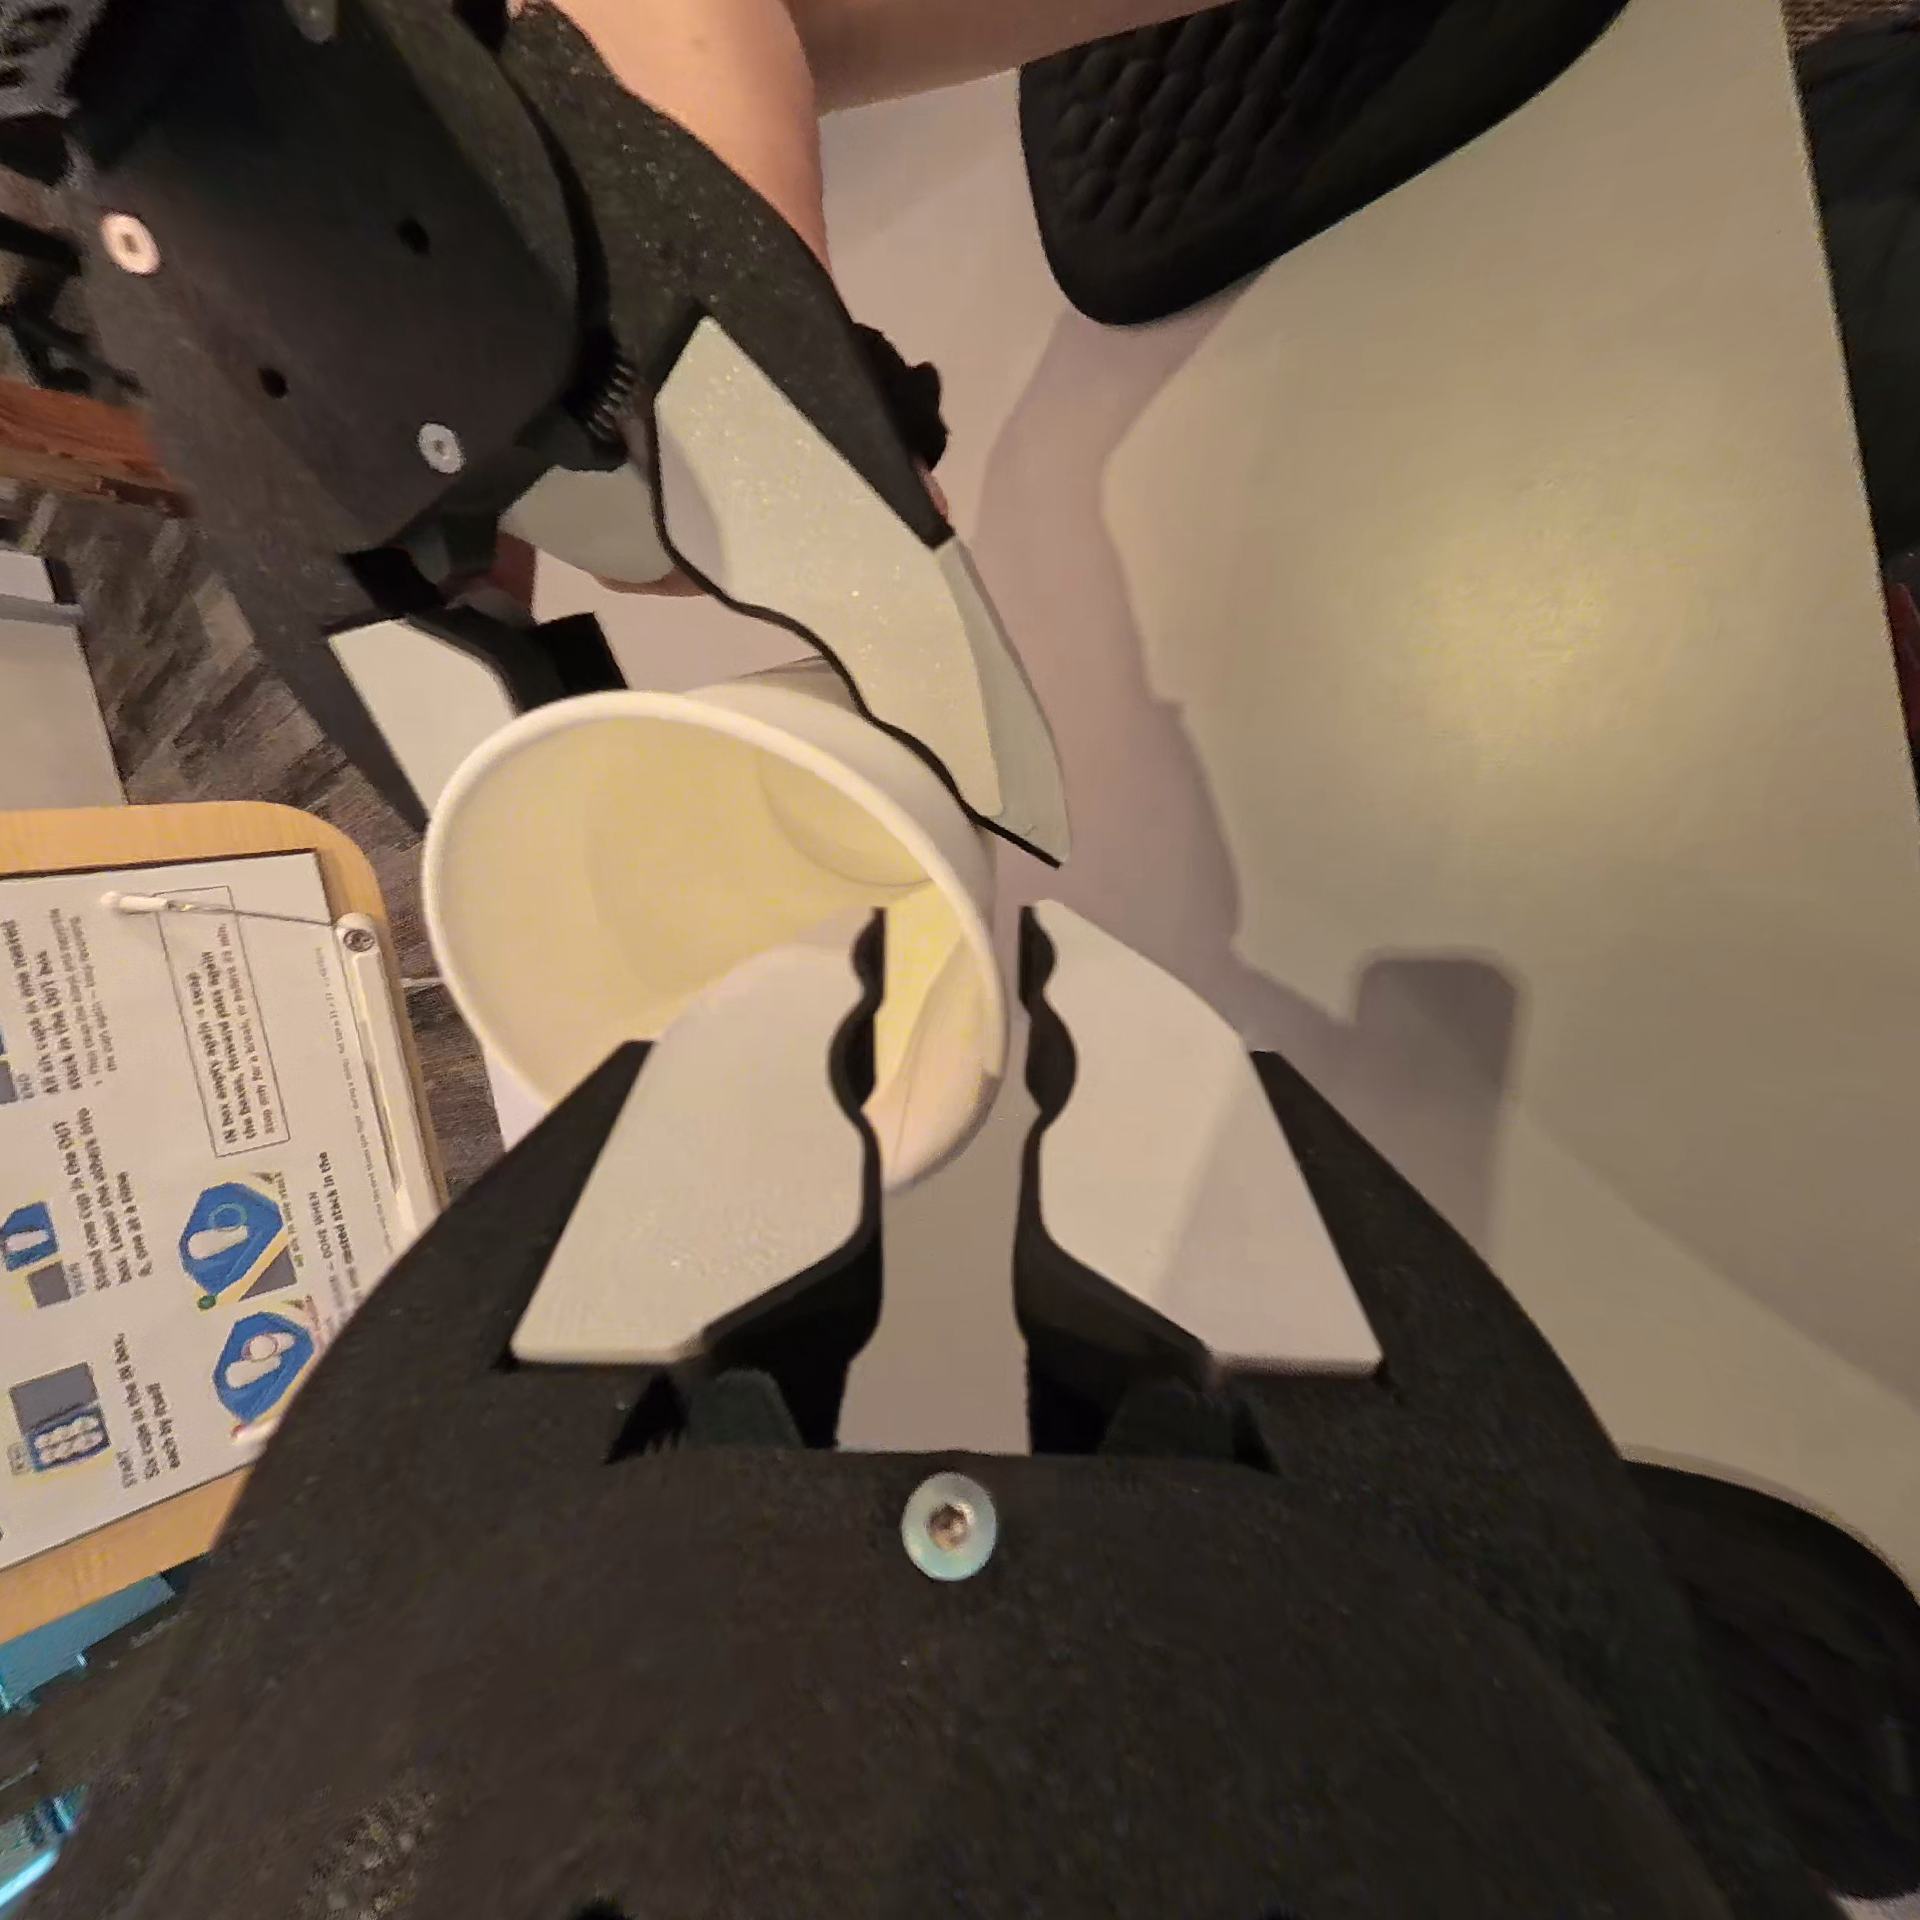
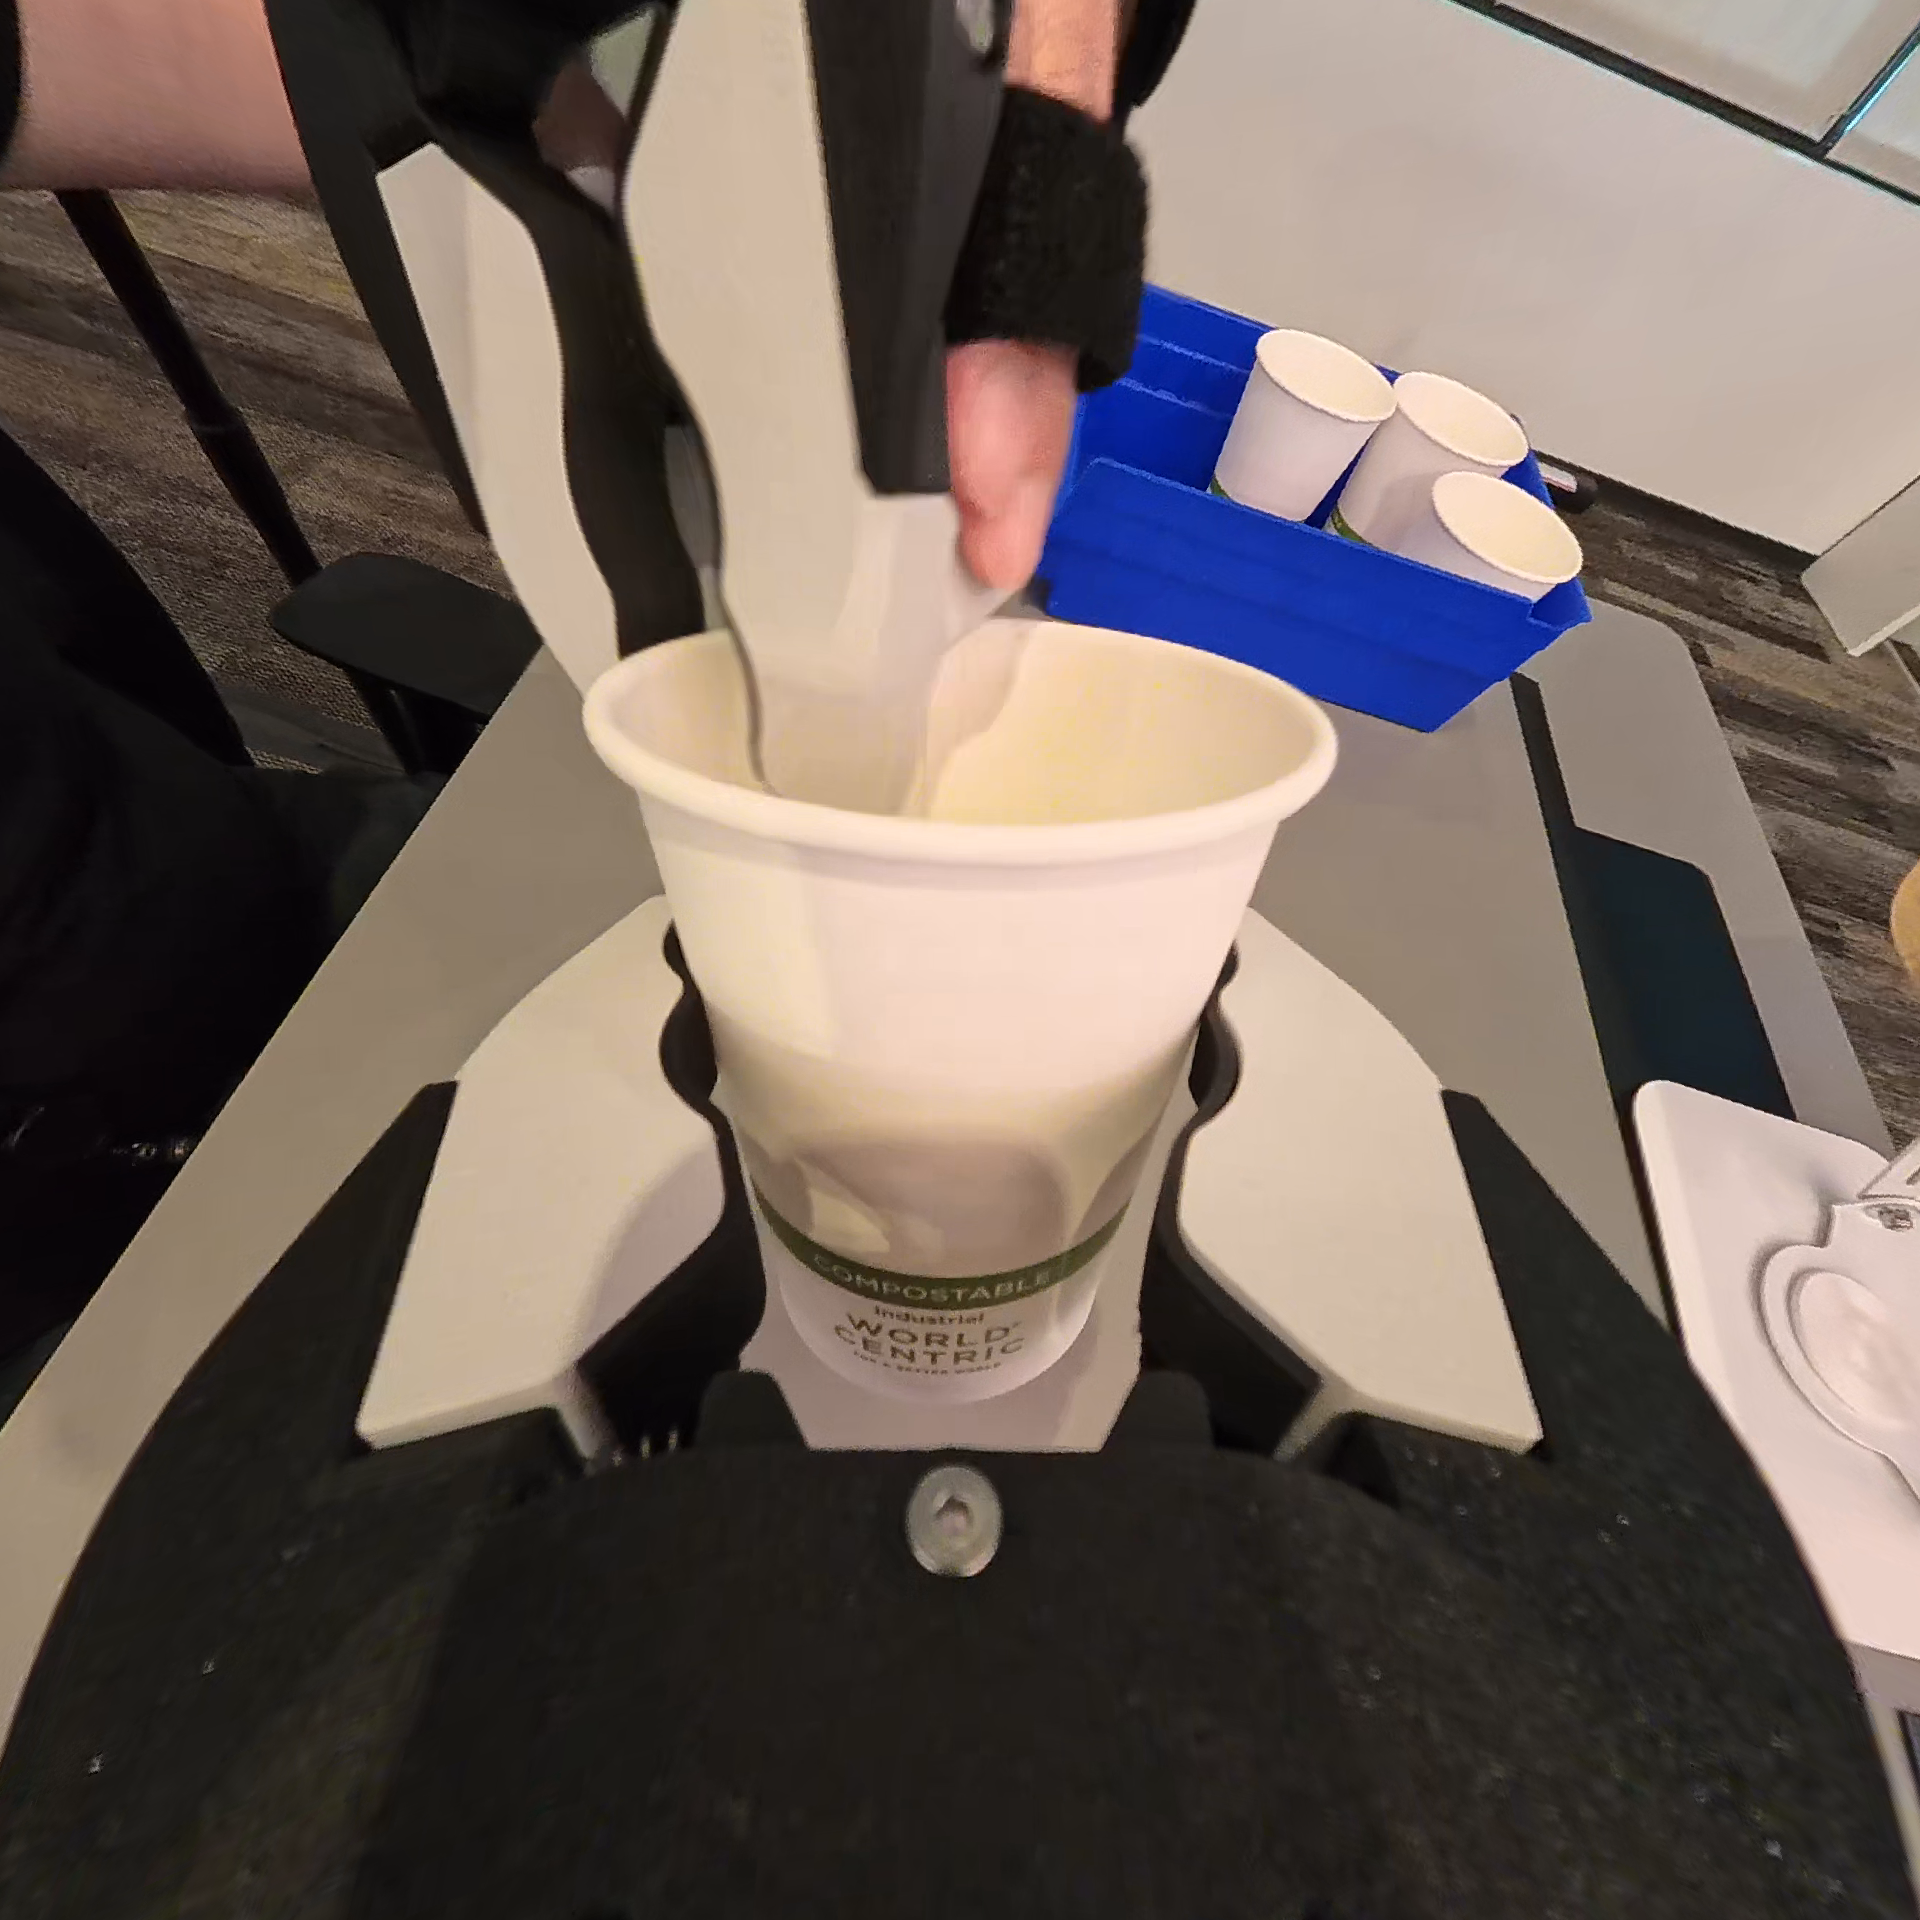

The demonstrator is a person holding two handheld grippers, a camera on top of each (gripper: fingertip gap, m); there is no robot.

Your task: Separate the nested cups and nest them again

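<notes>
Cup (image 2: 961,1039) sits clamped at its lower body in your right gripper (image 2: 951,1049), mouth tilted away from you above the desk (image 2: 312,1039). Your left gripper (image 1: 951,997) pinches its rim wall, one finger inside. Beyond, three cups (image 2: 1397,457) stand in a blue bin (image 2: 1278,613).

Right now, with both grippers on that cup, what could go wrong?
1. The left gripper pinches the paper cup by its thin rim wall, one finger inside; the wall could crease.
2. The right gripper clamps the cup's body; pulling apart may lift both nested cups if they stick.
3. The cup hangs above the table; a slip drops it.
</notes>
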